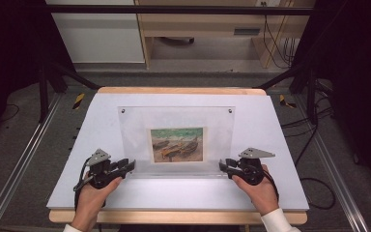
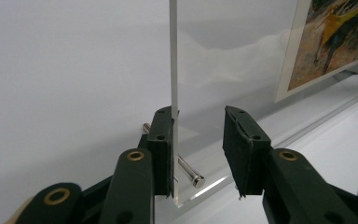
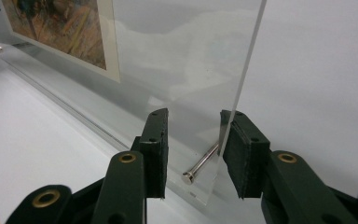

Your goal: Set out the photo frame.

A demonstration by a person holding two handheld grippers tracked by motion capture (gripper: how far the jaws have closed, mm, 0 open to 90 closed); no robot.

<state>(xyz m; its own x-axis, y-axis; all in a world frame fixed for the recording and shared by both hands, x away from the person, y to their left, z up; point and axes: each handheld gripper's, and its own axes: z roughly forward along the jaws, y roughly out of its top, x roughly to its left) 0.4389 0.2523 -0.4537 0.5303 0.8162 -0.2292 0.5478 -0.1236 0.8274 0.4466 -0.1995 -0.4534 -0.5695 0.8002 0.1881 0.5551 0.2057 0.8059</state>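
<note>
High view: clear acrylic frame [image 1: 135, 130] standing upright, mid-way across the white-topped desk [image 1: 275, 188], a boat picture [image 1: 177, 145] sandwiched at its lower centre and facing the person. Judged to be kept vertical so that the picture stays readable and both bottom corners remain reachable from the near side.

Left gripper view: left claw [image 2: 198, 112] straddling the frame's corner edge [image 2: 173, 56]. One pad flat against the panel, the other standing off with a visible gap. Not clamped, jaws partly open, nothing held. Metal pin [image 2: 189, 170] crossing low between the jaws, its head short of the free pad.

Right gripper view: same arrangement mirrored. Right claw [image 3: 193, 114] around the opposite corner, panel edge [image 3: 242, 70] touching one pad, a gap to the other, pin [image 3: 203, 165] in between. Likewise partly open and not gripping.

Back in the high view: left claw [image 1: 130, 166] and right claw [image 1: 223, 165] set level at the two lower corners, a hand behind each. Symmetrical placement judged to be preparation for an even two-sided grip, low down, to avoid tipping the frame.
</note>
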